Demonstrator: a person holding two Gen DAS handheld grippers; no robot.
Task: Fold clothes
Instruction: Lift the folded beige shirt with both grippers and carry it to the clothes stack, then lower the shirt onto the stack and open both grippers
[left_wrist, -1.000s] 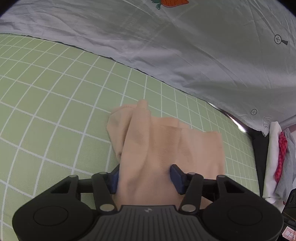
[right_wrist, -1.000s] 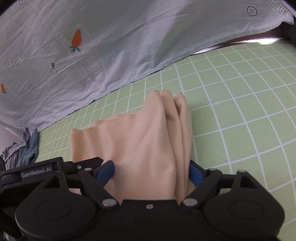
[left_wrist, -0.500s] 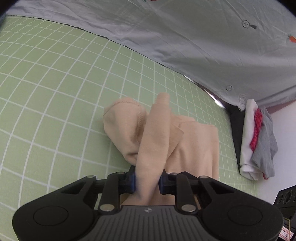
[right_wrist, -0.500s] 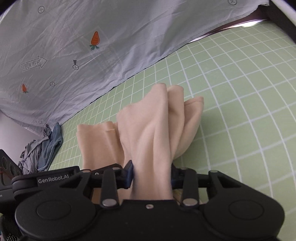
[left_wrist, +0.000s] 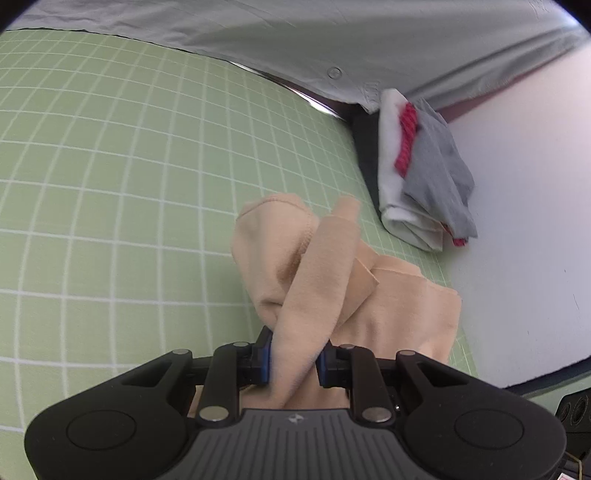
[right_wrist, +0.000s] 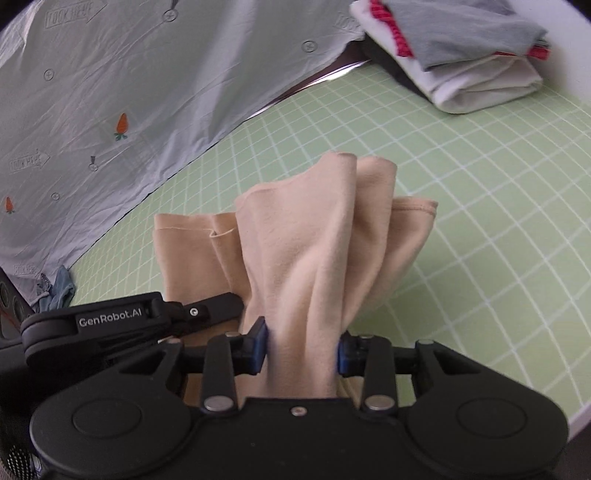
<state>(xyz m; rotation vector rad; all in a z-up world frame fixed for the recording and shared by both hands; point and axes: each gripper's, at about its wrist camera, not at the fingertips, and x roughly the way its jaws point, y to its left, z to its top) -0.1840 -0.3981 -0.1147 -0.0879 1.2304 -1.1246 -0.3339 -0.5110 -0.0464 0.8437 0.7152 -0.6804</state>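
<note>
Now that both sets of jaws have just closed on it, the left claw (left_wrist: 293, 363) and right claw (right_wrist: 301, 350) pinch the beige garment (right_wrist: 314, 251), bunched and lifted over the green desk (left_wrist: 110, 184) toward the folded pile (right_wrist: 480, 74), likely for stacking.

Even soft daylight, bright overall, no hard shadows. Thin glare strip at the green grid mat (left_wrist: 110, 184) far edge, about 1 o'clock in left view, 12 o'clock in right. Heavy fisheye bending, grid lines curve, black corners. Slight motion blur on folded clothes pile (right_wrist: 476, 55) and beige garment (right_wrist: 317, 258) edges; claw bodies sharp
</note>
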